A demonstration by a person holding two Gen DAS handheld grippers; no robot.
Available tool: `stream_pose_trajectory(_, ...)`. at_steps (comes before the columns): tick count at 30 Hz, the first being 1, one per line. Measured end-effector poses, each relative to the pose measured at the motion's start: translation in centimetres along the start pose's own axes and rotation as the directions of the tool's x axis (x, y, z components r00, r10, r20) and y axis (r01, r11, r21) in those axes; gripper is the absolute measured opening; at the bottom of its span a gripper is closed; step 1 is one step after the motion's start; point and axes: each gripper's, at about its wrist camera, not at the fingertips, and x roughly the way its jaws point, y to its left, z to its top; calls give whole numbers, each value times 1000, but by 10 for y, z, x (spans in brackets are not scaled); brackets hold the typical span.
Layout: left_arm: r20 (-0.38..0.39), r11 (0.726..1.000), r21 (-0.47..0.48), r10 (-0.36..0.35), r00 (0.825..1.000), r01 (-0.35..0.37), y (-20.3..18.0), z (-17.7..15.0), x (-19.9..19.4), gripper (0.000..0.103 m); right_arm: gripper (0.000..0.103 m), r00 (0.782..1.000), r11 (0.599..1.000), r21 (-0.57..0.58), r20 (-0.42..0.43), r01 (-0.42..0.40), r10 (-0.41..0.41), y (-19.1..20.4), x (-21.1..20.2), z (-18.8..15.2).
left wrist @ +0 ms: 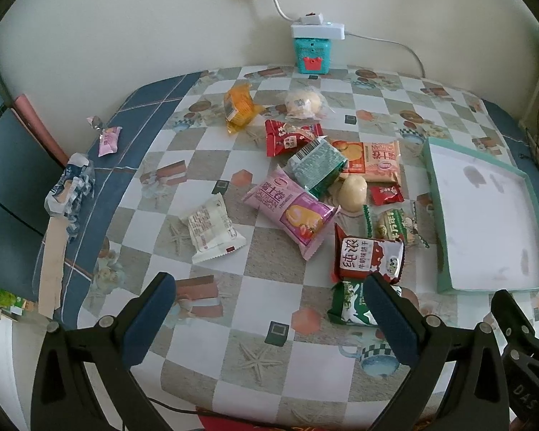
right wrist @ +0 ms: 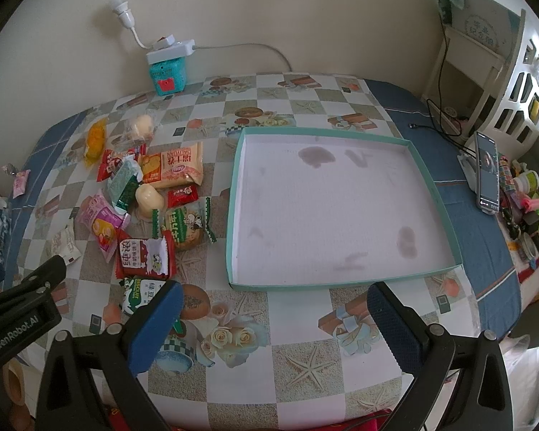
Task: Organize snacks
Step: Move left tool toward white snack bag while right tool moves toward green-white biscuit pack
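- Two grippers, both yours, both empty: the left gripper point(left wrist: 269, 318) hovers with jaws spread wide over bare checked tablecloth point(left wrist: 212, 344); the right gripper point(right wrist: 275, 318) hangs likewise, jaws spread, holding nothing.
- Snacks lie in a loose pile left of the tray, none inside it.
- Your teal-rimmed tray point(right wrist: 433, 194) sits just ahead of the right gripper, white floor showing faint stains.
- Nearest your left gripper: a green biscuit packet point(left wrist: 348, 305), partly behind the right finger, and a red-and-white packet point(left wrist: 368, 258) touching it from behind.
- Further back: a pink packet point(left wrist: 291, 212), a white packet point(left wrist: 212, 230) apart on the left, a dark green packet point(left wrist: 318, 163) lying across an orange packet point(left wrist: 373, 161).
- Far end: a yellow packet point(left wrist: 239, 106) and a clear-wrapped bun point(left wrist: 303, 104), near a teal box point(left wrist: 312, 54) by the wall.
- A phone point(right wrist: 487, 172) stands propped at the table's right edge.
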Motion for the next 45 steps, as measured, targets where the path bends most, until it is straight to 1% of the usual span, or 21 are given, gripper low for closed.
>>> stream_pose_trajectory(3,-12,1000,-1,-4,1000,4,0,0,0,103,103,1000,1000,-1,-1,-6,6,0,1,0)
stream_pose_trajectory(6,3,1000,3,10,1000,-10,0,-1,1,103,103,1000,1000,-7,23,-13,14,3,1,0)
stream_pose_trajectory(8,3,1000,0,2,1000,-2,1,-1,2,103,103,1000,1000,-24,10,-15,15,7,2,0)
stream_pose_trajectory(11,-9,999,-35,-24,1000,24,10,-1,8,103,103,997,997,-49,-50,-59,57,15,10,1)
stream_pose_trajectory(13,-23,997,-69,-44,999,43,18,-1,12,103,103,996,994,-71,-47,-82,79,24,15,2)
stream_pose_trajectory(15,-44,995,-91,-38,998,34,26,0,16,103,103,989,987,-73,-34,-143,141,33,19,3)
stream_pose_trajectory(16,-52,994,-107,-37,998,31,32,0,20,103,103,985,983,-72,-37,-169,166,37,21,3)
stream_pose_trajectory(17,-61,992,-124,-41,997,34,37,-1,23,103,103,979,978,-68,-58,-199,195,41,25,4)
stream_pose_trajectory(19,-73,986,-158,-64,995,52,48,-1,30,103,103,970,970,-67,-84,-234,228,50,29,4)
stream_pose_trajectory(20,-77,984,-172,-69,995,55,53,-1,34,103,103,968,967,-71,-77,-244,239,56,31,3)
stream_pose_trajectory(21,-89,981,-188,-73,993,55,59,-2,39,103,103,970,968,-82,-77,-237,231,62,36,3)
stream_pose_trajectory(23,-107,975,-215,-82,991,57,69,-3,46,103,103,960,963,-73,-128,-260,250,69,42,3)
stream_pose_trajectory(24,-115,972,-229,-88,989,60,74,-3,50,103,103,951,960,-58,-163,-274,262,71,43,3)
stream_pose_trajectory(28,-151,957,-284,-112,982,65,94,-6,62,103,103,942,961,-51,-219,-271,254,83,56,3)
stream_pose_trajectory(31,-175,947,-313,-126,976,66,104,-9,70,103,103,921,953,-34,-268,-302,282,93,66,1)
stream_pose_trajectory(34,-185,938,-339,-142,972,73,110,-9,76,103,103,914,957,-32,-307,-290,266,101,73,0)
stream_pose_trajectory(39,-197,933,-351,-153,968,76,116,-8,84,103,103,911,965,-18,-335,-261,240,110,87,-3)
stream_pose_trajectory(45,-209,936,-344,-155,966,76,117,0,92,103,101,895,965,33,-365,-261,255,104,97,-3)
